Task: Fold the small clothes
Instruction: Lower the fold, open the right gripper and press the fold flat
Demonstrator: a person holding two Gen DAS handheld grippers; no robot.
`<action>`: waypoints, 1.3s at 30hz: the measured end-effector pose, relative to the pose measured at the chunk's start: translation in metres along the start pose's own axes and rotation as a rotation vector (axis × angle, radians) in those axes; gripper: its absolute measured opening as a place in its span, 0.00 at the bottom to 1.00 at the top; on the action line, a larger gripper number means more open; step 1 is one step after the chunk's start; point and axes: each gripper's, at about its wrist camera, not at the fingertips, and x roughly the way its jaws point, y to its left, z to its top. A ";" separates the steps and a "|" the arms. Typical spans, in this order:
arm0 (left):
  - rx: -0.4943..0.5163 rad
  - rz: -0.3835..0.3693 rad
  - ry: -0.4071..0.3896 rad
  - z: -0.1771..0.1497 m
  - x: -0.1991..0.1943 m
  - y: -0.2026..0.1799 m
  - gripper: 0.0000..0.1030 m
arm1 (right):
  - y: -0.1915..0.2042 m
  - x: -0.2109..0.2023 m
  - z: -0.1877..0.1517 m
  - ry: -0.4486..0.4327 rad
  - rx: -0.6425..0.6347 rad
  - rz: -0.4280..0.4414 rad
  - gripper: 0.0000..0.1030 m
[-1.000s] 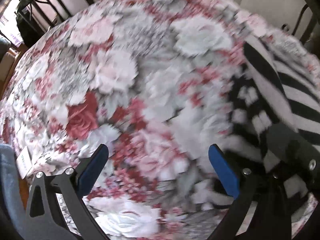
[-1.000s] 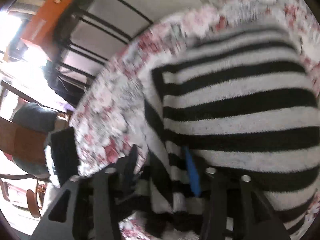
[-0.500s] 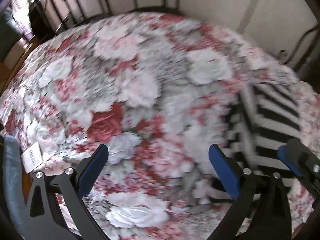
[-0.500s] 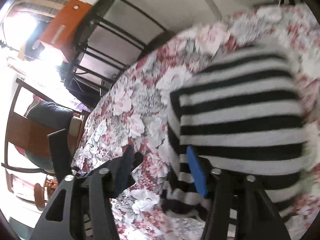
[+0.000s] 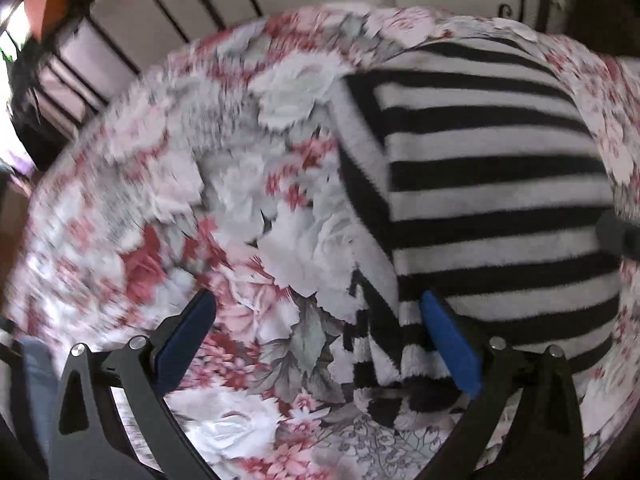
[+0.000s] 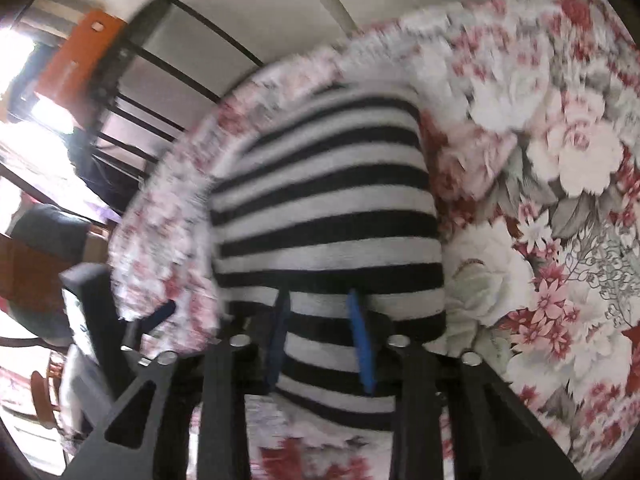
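A black-and-white striped knit garment (image 5: 488, 200) lies folded on the floral tablecloth (image 5: 240, 216), right of centre in the left wrist view. My left gripper (image 5: 316, 320) is open and empty, its right finger at the garment's near left corner. In the right wrist view the garment (image 6: 328, 200) fills the middle. My right gripper (image 6: 320, 320) is narrowed, with the garment's near edge bunched between its blue pads (image 6: 362, 340). A dark part of the right gripper (image 5: 618, 236) shows at the garment's right edge.
Black metal chair backs (image 5: 160, 12) stand behind the table against a pale wall. An orange box (image 6: 76, 60) and a bright window are at the far left. The left gripper (image 6: 132, 320) shows at the table's left edge.
Both grippers have swung so the garment now sits nearer the left gripper. The right gripper has moved to the garment's near edge and narrowed on it.
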 end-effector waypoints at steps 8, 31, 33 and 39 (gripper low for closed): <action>-0.085 -0.027 0.012 0.002 0.030 0.010 0.96 | -0.033 0.020 0.011 0.054 0.115 0.068 0.00; -0.202 -0.101 0.041 0.046 0.029 0.021 0.96 | -0.014 0.015 0.065 -0.040 0.076 0.017 0.38; -0.204 -0.106 0.042 0.046 0.022 0.025 0.96 | -0.005 0.004 0.061 -0.049 0.045 -0.009 0.40; -0.158 -0.106 -0.022 0.035 -0.020 0.031 0.96 | 0.027 -0.026 0.040 -0.042 -0.073 -0.007 0.43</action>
